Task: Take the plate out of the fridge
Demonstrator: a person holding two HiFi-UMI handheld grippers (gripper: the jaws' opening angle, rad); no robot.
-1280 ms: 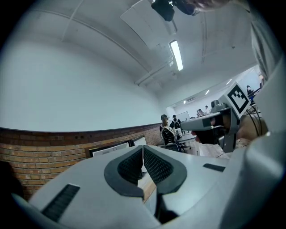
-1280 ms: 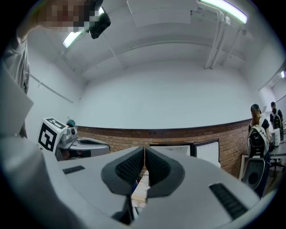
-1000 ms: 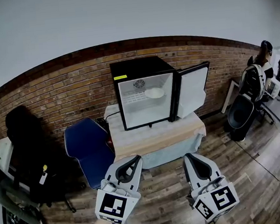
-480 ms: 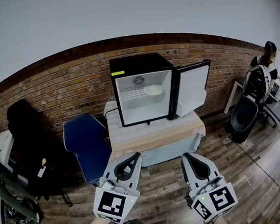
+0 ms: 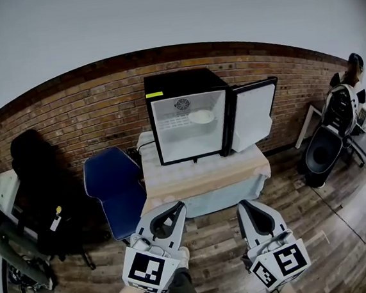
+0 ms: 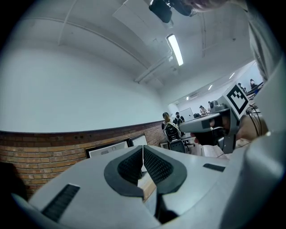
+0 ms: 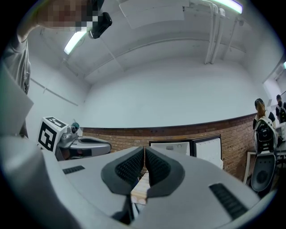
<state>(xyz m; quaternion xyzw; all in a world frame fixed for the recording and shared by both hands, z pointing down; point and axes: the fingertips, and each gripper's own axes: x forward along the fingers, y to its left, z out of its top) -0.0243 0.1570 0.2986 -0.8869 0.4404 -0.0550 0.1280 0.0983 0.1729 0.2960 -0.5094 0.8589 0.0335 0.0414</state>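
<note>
The fridge (image 5: 184, 120) stands on the bench (image 5: 202, 176) by the far wall (image 5: 89, 113), door (image 5: 252, 115) open to the right — the plate (image 5: 201, 116) lies inside on a shelf. A chair (image 5: 116, 191) stands left of the bench. Near, before it — the left hand-held gripper (image 5: 178, 206) and right hand-held gripper (image 5: 245, 205), side by side.

The white plate (image 5: 201, 116) lies flat on the upper shelf of the black fridge (image 5: 183, 84) — door open.

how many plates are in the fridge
1. The plate lies on the upper shelf of the open fridge, toward the right side. No other plate shows inside, though the fridge is far off and small in this view.
</note>
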